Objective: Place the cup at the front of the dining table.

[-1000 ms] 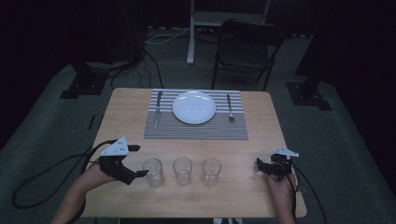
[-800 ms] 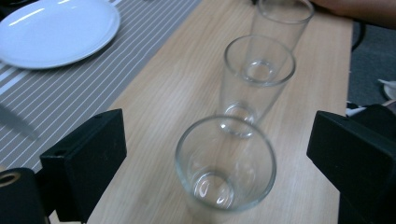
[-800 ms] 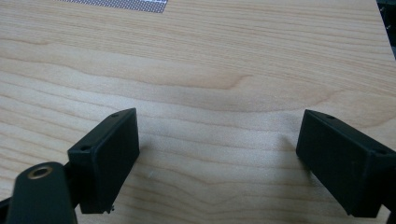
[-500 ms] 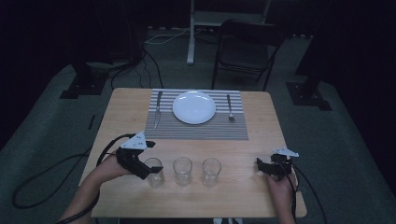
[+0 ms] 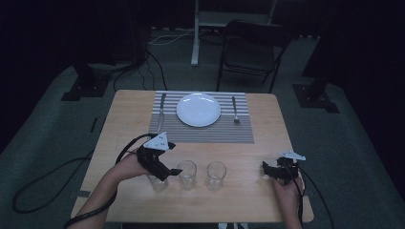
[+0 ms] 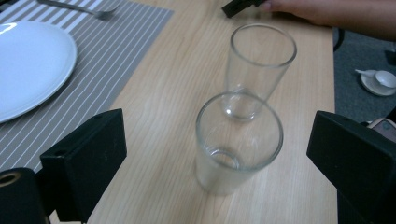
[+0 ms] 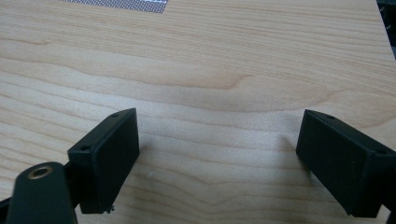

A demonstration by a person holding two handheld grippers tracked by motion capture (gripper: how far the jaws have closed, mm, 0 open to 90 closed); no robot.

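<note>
Three clear empty glasses stand in a row near the table's front edge: left (image 5: 156, 183), middle (image 5: 186, 174) and right (image 5: 216, 175). My left gripper (image 5: 173, 171) hovers over the left glass and partly hides it. Its jaws are open and point along the row. In the left gripper view the middle glass (image 6: 238, 144) stands upright between the wide-open jaws of the left gripper (image 6: 218, 154), touching neither, and the right glass (image 6: 259, 65) is behind it. My right gripper (image 5: 267, 170) rests open at the front right, over bare wood (image 7: 219, 135).
A striped placemat (image 5: 239, 132) at the table's far side holds a white plate (image 5: 198, 109), a knife (image 5: 161, 112) on its left and a fork (image 5: 234, 109) on its right. A chair (image 5: 253, 47) stands beyond the table. Cables trail from both grippers.
My left gripper has moved right from the table's left edge, up to the row of glasses and over the left one. The right gripper has stayed put.
</note>
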